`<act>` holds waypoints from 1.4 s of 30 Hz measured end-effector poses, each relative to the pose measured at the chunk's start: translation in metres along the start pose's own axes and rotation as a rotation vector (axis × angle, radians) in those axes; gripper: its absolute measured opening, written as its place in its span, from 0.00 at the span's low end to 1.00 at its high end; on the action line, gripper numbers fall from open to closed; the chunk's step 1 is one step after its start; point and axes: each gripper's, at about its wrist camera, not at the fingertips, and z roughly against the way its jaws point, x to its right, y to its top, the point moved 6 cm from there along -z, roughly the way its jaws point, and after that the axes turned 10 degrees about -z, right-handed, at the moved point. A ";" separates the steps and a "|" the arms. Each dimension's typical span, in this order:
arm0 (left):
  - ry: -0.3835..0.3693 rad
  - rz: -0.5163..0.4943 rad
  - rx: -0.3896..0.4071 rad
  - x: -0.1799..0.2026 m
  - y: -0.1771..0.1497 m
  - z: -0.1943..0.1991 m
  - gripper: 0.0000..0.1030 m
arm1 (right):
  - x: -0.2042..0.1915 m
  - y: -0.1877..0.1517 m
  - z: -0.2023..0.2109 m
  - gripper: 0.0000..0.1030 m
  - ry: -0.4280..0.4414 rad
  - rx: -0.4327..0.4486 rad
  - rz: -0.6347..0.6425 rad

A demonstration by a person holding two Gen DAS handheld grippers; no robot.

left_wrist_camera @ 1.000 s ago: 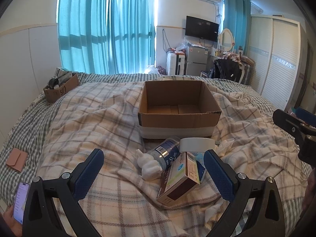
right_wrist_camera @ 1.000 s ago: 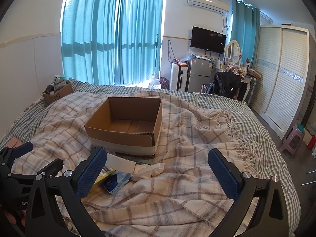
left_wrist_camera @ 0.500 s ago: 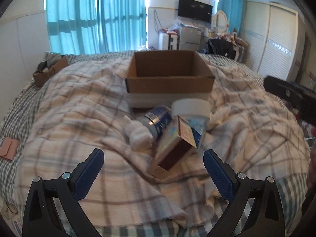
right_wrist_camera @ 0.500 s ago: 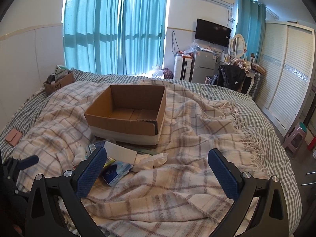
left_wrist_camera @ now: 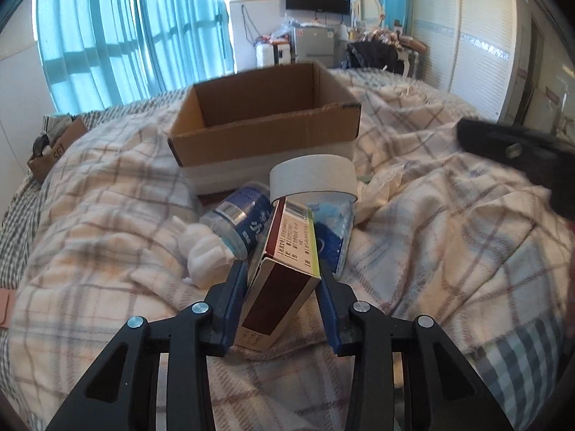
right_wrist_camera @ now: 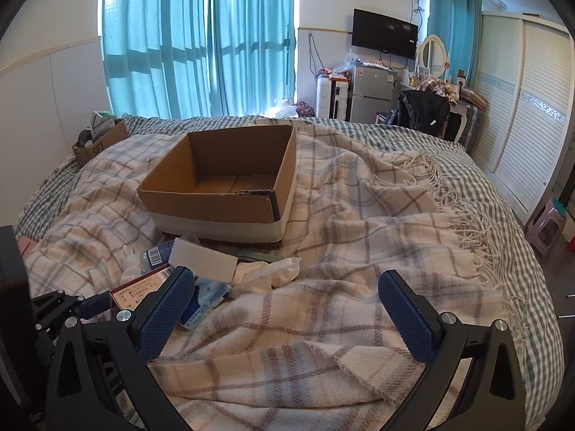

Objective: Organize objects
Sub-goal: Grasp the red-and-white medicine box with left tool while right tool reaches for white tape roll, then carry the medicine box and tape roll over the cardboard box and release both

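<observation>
An empty open cardboard box [left_wrist_camera: 266, 133] sits on the plaid blanket; it also shows in the right wrist view [right_wrist_camera: 222, 186]. In front of it lie a dark-red medicine carton [left_wrist_camera: 284, 273], a blue-labelled bottle [left_wrist_camera: 240, 219], a white tape roll [left_wrist_camera: 312, 179], a blue tissue pack [left_wrist_camera: 334, 237] and a white rabbit-shaped toy [left_wrist_camera: 205, 255]. My left gripper [left_wrist_camera: 284, 301] is shut on the carton's near end. My right gripper [right_wrist_camera: 287, 309] is open and empty above the blanket, right of the pile [right_wrist_camera: 172, 269].
A small cardboard box of clutter [right_wrist_camera: 100, 140] stands at the bed's far left. A pink item [left_wrist_camera: 5, 309] lies at the left edge. A wardrobe [right_wrist_camera: 521, 115], a fridge [right_wrist_camera: 370, 93] and a stool [right_wrist_camera: 546, 226] stand beyond the bed.
My left gripper moved forward and down to the pile and closed on the dark-red carton. My right gripper drifted slightly and stayed open.
</observation>
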 end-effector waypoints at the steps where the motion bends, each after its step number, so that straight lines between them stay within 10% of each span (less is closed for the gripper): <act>1: 0.004 0.004 0.013 -0.003 0.003 0.007 0.34 | -0.001 0.001 -0.002 1.00 0.001 -0.003 -0.001; 11: 0.121 0.142 0.169 -0.095 0.055 0.059 0.29 | -0.041 0.009 -0.049 1.00 0.017 -0.113 0.041; 24: 0.159 0.154 0.077 -0.120 0.023 0.003 0.29 | -0.098 -0.050 -0.120 0.99 0.031 -0.356 0.274; 28: 0.146 0.163 0.086 -0.120 0.024 0.009 0.29 | -0.100 -0.064 -0.134 0.75 0.000 -0.429 0.308; 42: 0.182 0.072 0.296 -0.137 0.163 0.069 0.29 | -0.102 0.112 -0.014 0.74 0.059 0.009 0.292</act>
